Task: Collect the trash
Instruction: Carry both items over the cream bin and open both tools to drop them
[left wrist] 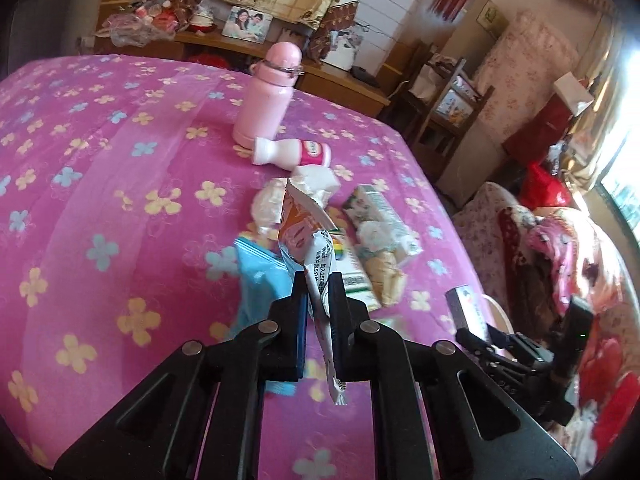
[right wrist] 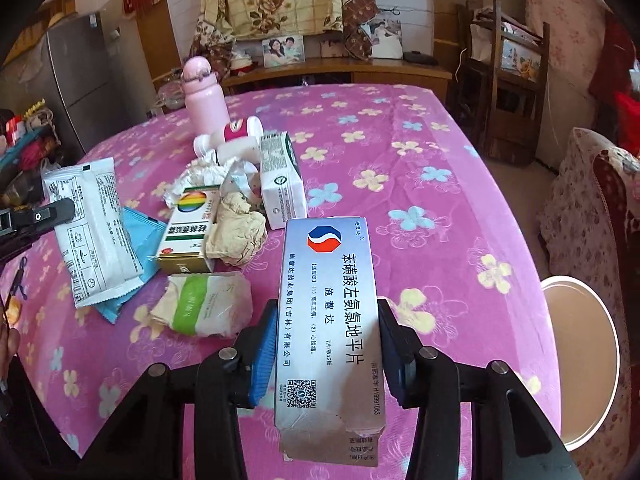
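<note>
Pink flask point(left wrist: 269, 96) upright on flowered pink bedspread point(left wrist: 100, 184); framed photo point(right wrist: 283, 51) on wood shelf behind, chair point(right wrist: 516, 80) at rt.

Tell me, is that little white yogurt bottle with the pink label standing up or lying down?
Lying down. The small yogurt bottle rests on its side on the flowered bedspread, just in front of the upright pink flask.

Mostly covered in the left wrist view by the black fingers point(left wrist: 298, 320) and the crinkled white-and-orange foil sachet point(left wrist: 308, 236): flat light-blue plastic packet point(left wrist: 262, 280). Small print on the silver cardboard medicine box point(right wrist: 330, 320) too fine to read near its torn lower end. Cut off by the right picture edge beside the bed's right edge: round pale-rimmed bin point(right wrist: 580, 360). Blurred: pink flowered bedspread point(left wrist: 100, 200) along its near edge.
</note>
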Motion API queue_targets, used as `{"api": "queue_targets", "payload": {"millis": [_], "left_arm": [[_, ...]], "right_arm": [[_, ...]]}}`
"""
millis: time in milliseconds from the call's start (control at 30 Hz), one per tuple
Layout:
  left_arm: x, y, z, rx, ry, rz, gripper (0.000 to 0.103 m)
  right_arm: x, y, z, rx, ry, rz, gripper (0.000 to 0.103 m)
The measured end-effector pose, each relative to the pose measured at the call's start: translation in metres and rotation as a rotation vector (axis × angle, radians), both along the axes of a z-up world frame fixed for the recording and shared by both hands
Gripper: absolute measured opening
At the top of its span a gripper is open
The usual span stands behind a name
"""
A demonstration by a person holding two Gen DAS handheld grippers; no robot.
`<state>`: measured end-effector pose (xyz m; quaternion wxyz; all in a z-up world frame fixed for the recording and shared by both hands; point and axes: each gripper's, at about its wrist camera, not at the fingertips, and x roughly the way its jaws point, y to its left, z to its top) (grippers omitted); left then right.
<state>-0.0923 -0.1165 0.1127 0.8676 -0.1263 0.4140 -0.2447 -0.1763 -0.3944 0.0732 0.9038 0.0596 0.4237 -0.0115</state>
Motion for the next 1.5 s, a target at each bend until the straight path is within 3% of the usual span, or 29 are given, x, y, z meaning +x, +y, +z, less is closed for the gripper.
{"api": "queue_targets", "payload": {"millis": [233,700,1167,1500], "left_arm": [[-0.025,-0.027,0.020,0.004,-0.055,-0.073,0.007],[-0.051,-0.107,0.019,0.026,-0.063,-0.228,0.007],[-0.065,-0.220,0.022,0.069,-0.095,-0.385,0.007],[-0.077,-0.290,0.013,0.056,-0.070,-0.475,0.007]], "right_arm": [[-0.016,-0.013,0.011,0.008,-0.025,-0.024,0.045],[-0.046,-0.052,0.021,-0.014,-0.038,-0.096,0.045],[-0.093,-0.136,0.025,-0.006,-0.047,-0.258,0.045],[-0.120,-0.206,0.007,0.022,-0.011,-0.392,0.045]]}}
